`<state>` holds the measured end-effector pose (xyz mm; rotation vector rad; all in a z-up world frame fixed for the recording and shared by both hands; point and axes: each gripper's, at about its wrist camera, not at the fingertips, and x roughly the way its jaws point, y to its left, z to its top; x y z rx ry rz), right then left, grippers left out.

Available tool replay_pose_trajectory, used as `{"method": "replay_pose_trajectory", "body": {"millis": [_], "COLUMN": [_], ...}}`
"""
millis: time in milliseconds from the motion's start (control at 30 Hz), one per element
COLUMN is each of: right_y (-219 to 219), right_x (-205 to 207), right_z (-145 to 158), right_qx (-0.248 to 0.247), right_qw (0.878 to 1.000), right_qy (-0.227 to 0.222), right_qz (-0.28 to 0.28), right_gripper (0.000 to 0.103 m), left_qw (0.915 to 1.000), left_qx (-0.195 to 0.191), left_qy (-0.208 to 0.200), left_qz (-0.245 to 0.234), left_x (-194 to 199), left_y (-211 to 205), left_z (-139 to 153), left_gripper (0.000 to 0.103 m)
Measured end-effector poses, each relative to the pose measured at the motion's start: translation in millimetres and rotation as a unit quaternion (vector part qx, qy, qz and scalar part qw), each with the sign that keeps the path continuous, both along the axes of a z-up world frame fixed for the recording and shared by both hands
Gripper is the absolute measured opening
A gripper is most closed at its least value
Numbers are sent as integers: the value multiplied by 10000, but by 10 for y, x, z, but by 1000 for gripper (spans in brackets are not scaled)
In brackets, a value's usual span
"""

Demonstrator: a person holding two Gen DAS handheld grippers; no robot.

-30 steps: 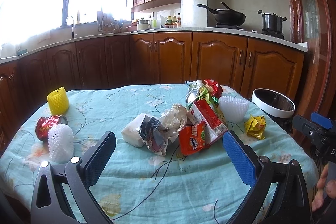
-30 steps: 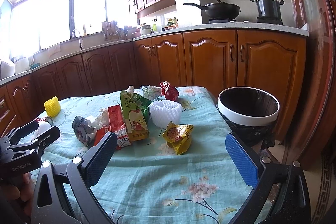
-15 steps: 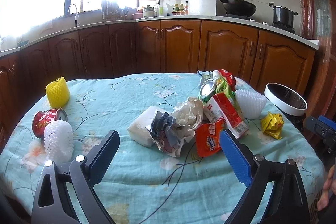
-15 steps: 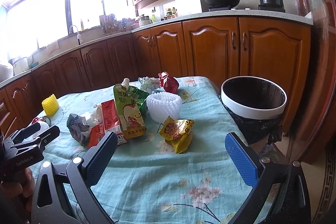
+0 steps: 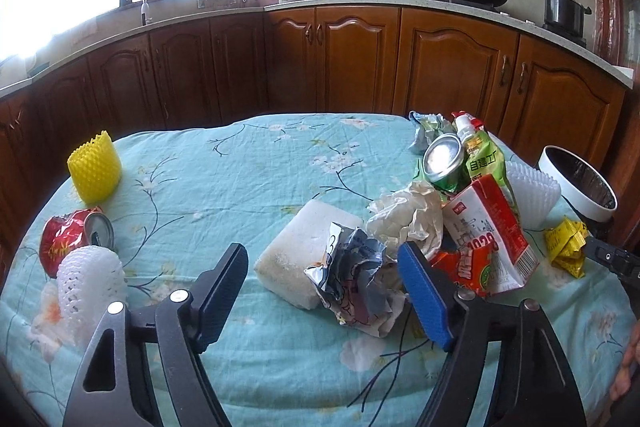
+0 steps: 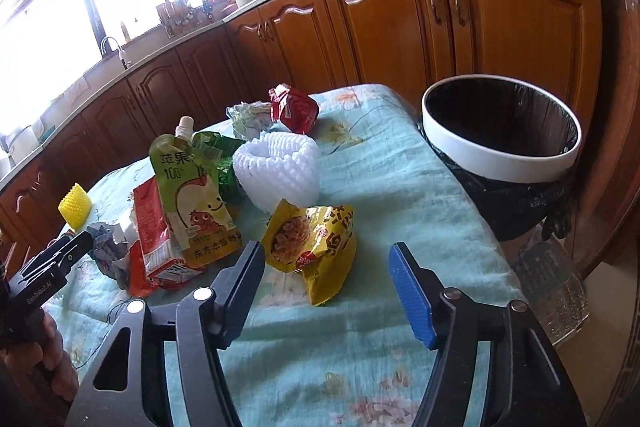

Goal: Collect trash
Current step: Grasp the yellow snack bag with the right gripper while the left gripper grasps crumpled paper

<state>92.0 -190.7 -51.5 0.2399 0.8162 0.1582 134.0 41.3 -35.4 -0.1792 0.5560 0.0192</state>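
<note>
The trash lies on a table covered by a floral teal cloth (image 5: pixel 248 163). The landmark is the trash bin (image 6: pixel 500 159), a white-rimmed bin with a black liner standing just off the table edge.

Left gripper (image 5: pixel 320 291): jaws partly open and closing. Between its fingers lie a white foam block (image 5: pixel 296 251) and a crumpled silver wrapper (image 5: pixel 352 279); the pads do not press on either, and nothing is held. A crumpled white paper (image 5: pixel 404 219), a red-and-white carton (image 5: pixel 492 227) and a green can (image 5: pixel 444 163) are piled between this gripper and the trash bin.

Right gripper (image 6: pixel 326 277): jaws partly open and closing. A yellow snack bag (image 6: pixel 316 239) lies between the fingertips, on the cloth near the trash bin; the pads are apart from it, so it is not gripped.

Other items, relative to the trash bin:
- White foam net (image 6: pixel 280 167): beyond the yellow snack bag, near the bin.
- Green juice pouch (image 6: pixel 192 195): upright, farther from the bin than the white foam net.
- Red packet (image 6: pixel 294 109): at the far table edge.
- Yellow foam net (image 5: pixel 95 167), crushed red can (image 5: pixel 74 239) and a second white net (image 5: pixel 92 279): on the side of the table well apart from the bin.

A hand (image 6: pixel 36 359) holds the left gripper's handle.
</note>
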Motion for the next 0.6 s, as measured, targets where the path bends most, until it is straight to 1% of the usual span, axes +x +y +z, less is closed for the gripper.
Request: {"method": "replay_pose_trajectory", "body": {"millis": [33,100,133,167,200,233,267,300,367,433,467,500,600], "right_y": [-5,-8,-8,-13,-10,1,21,38,86,123,133,137,102], "right_x": [29,72,88,95,91,92,87,66,31,-20,-42,-73,-131], "right_z": [-30,-82,-105,-123,-127,-116,-104,-87,-38,22,51,89,170], "right_qx": [35,125,194,274,330,348,340,341,323,261,245,249,258], "right_qw": [10000,9998,9996,9993,9991,9990,9990,9989,9988,9986,9985,9983,9979], "right_qy": [61,161,214,237,231,222,197,147,57,-61,-114,-165,-296], "right_qz": [6,32,50,90,138,178,215,274,363,447,480,507,511], "right_gripper": [59,53,47,38,32,17,15,13,8,7,6,6,6], "left_qw": [10000,9997,9996,9995,9995,9994,9992,9989,9986,9986,9985,9984,9980], "left_qx": [-33,-90,-106,-91,-46,-26,12,29,13,-15,-45,-61,-119], "left_qy": [17,92,138,131,75,9,-64,-129,-200,-162,-161,-122,-17], "left_qz": [-54,-184,-241,-274,-307,-346,-404,-445,-493,-510,-518,-548,-614], "left_x": [39,104,98,93,75,55,16,-29,-137,-233,-279,-314,-402], "left_y": [0,-15,-34,-55,-84,-97,-124,-144,-144,-109,-94,-79,-53], "left_z": [-16,-56,-77,-84,-77,-64,-46,-27,7,36,56,74,158], "left_gripper": [66,44,39,35,29,26,23,16,16,16,12,0,0]}}
